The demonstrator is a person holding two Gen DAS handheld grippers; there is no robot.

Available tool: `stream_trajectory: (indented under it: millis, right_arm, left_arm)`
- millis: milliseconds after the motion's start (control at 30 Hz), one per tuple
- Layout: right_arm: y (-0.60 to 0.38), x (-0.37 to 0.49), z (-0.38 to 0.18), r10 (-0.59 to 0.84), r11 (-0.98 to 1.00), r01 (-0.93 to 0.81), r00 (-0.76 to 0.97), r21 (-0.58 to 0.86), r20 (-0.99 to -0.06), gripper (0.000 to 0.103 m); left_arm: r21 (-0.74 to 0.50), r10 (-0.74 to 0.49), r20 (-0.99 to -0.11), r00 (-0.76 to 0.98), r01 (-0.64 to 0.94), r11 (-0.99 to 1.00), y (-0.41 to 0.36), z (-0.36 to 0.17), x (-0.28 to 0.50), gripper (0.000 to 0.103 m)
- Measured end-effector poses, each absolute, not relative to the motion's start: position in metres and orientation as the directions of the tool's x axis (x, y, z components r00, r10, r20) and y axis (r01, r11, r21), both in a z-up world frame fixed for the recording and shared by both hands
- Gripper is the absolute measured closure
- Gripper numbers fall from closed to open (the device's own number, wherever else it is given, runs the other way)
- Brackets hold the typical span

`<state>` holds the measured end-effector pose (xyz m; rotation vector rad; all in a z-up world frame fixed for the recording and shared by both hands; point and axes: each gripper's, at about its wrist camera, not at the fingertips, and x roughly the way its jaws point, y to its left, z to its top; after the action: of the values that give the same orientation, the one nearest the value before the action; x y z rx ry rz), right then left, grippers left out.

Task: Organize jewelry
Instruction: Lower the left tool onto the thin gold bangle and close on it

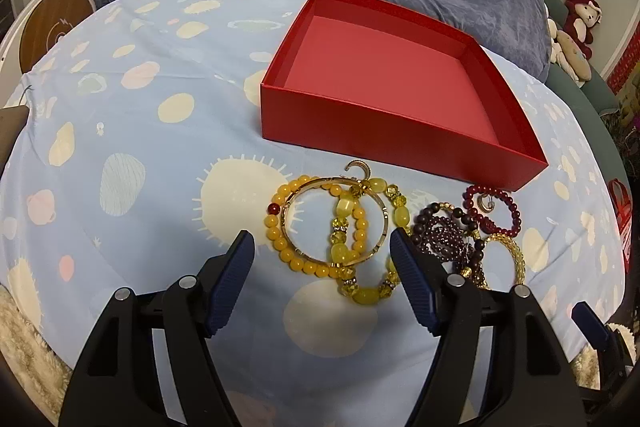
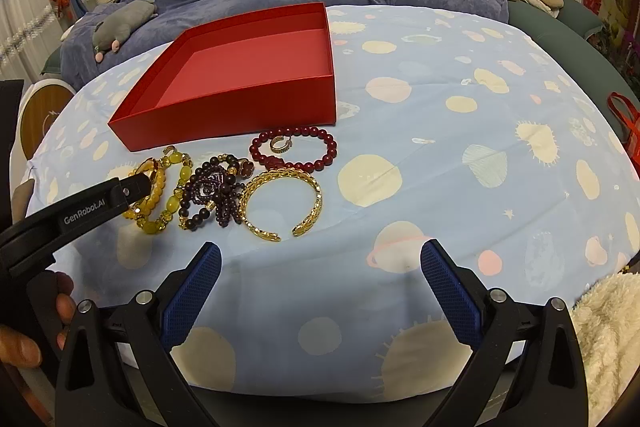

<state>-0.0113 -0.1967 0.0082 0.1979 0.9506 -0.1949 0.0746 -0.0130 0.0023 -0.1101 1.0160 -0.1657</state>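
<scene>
So: left gripper (image 1: 322, 247) fingers apart, hanging over yellow bracelets (image 1: 336, 227), nothing pinched. Right gripper (image 2: 320, 263) fingers wide, empty, over bare sheet (image 2: 440, 147) nearer than gold cuff (image 2: 280, 205). Purple beads (image 2: 216, 197) and red bracelet (image 2: 294, 151) also on bed. Red box (image 2: 240, 67) beyond, empty. Judged: nothing sorted, all pieces left.

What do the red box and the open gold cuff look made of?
Red box: likely matte paperboard, with crisp folded edges and no glare. Gold cuff: apparently polished gold-tone metal, with bright highlights on a textured band that holds an open gap; real gold or plating can't be told.
</scene>
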Motion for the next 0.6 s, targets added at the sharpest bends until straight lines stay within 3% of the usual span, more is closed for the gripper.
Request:
stream_trajectory:
  millis: [200,433,467,533,600]
  right_arm:
    - [-0.193,-0.009,0.006,-0.074,0.966,0.247,0.560,0.080,-0.825,0.007]
    - [-0.193,0.002,0.007,-0.064,0.967,0.240,0.561,0.088,-0.825,0.007]
    - [-0.192,0.004,0.007,-0.063,0.967,0.238,0.561,0.088,-0.826,0.007]
    - [-0.191,0.008,0.006,-0.060,0.969,0.232,0.561,0.087,-0.826,0.007]
    - [-0.190,0.012,0.004,-0.058,0.972,0.223,0.553,0.081,-0.831,0.007]
  left_arm:
    - [-0.218,-0.218,-0.846,0.487,0.058,0.974,-0.013,-0.004,0.090,0.037]
    - [-0.195,-0.212,-0.838,0.502,0.086,0.977,-0.017,-0.004,0.090,0.042]
    - [-0.189,-0.212,-0.831,0.514,0.097,0.977,-0.018,-0.001,0.089,0.047]
    - [-0.201,-0.244,-0.827,0.506,0.138,0.970,-0.022,0.002,0.091,0.066]
    - [-0.209,-0.249,-0.845,0.474,0.137,0.968,-0.024,-0.003,0.093,0.067]
